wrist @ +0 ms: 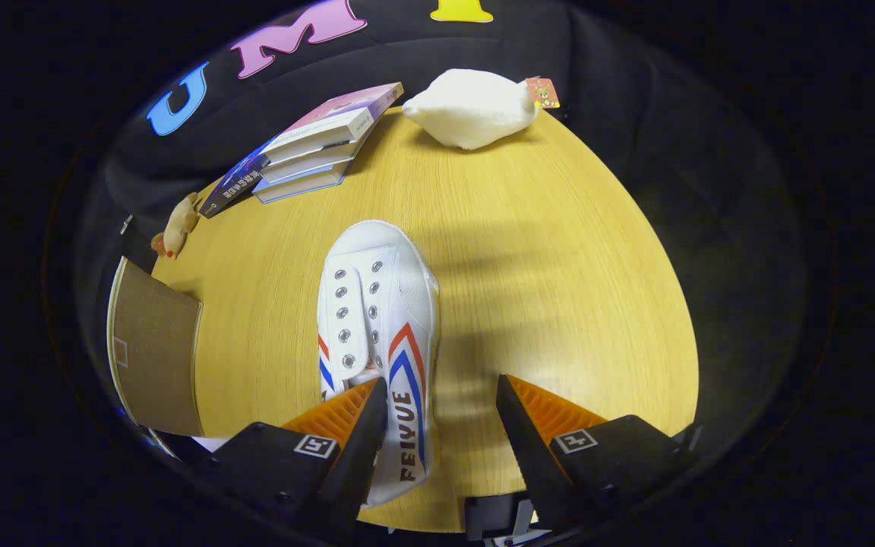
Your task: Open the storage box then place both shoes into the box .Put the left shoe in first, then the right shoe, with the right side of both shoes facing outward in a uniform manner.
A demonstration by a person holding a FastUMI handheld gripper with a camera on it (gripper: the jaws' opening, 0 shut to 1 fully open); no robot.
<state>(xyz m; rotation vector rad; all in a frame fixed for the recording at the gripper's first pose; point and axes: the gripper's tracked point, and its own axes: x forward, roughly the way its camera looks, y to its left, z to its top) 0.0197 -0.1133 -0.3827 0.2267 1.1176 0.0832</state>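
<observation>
White shoe flat on bench, heel end btwn gripper fingers, which are spread apart w/ nothing clamped.
Left finger overlaps shoe's heel side; right finger off it. Brown box flap just left; books, small toy, white plush well beyond.

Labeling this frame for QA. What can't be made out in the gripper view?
- White sneaker: heel hidden under the left finger of the open tongs; contact unclear.
- Brown cardboard box lid: the box below it is cut off by the view's edge, so its inside is unseen.
- Stack of books: cover text too small.
- Small plush toy: too small for detail.
- White plush: its tag is unreadable.
</observation>
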